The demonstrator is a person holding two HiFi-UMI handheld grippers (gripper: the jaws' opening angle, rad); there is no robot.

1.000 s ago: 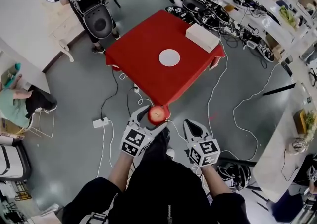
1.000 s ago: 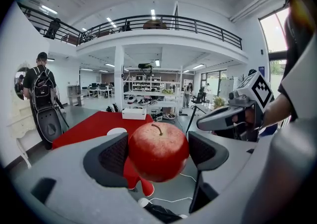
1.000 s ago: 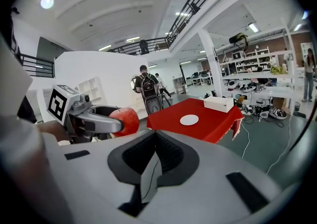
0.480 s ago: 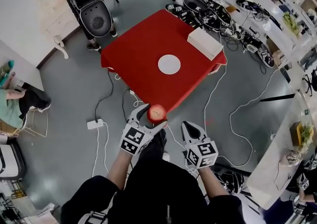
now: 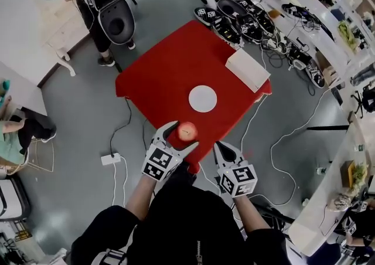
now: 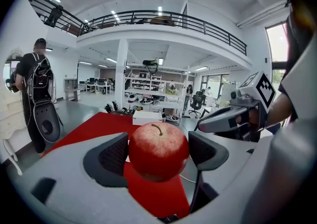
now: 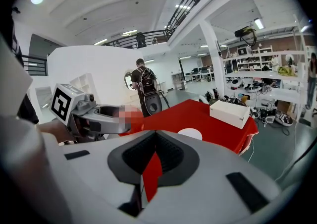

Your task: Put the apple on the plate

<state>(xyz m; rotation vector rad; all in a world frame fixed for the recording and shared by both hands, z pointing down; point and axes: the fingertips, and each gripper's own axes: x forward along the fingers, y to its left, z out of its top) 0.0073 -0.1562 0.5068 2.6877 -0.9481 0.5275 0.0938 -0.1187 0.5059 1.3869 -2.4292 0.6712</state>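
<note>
Apple (image 6: 158, 151) between jaws of left hand-held gripper (image 5: 183, 135), near plate (image 5: 203, 98).

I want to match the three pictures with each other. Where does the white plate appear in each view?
Head view: the plate lies near the middle, on the red table.
Left gripper view: not visible; the apple fills the middle.
Right gripper view: just right of the middle, on the table.
Shared landmark: the white box shows in all three views.
</note>
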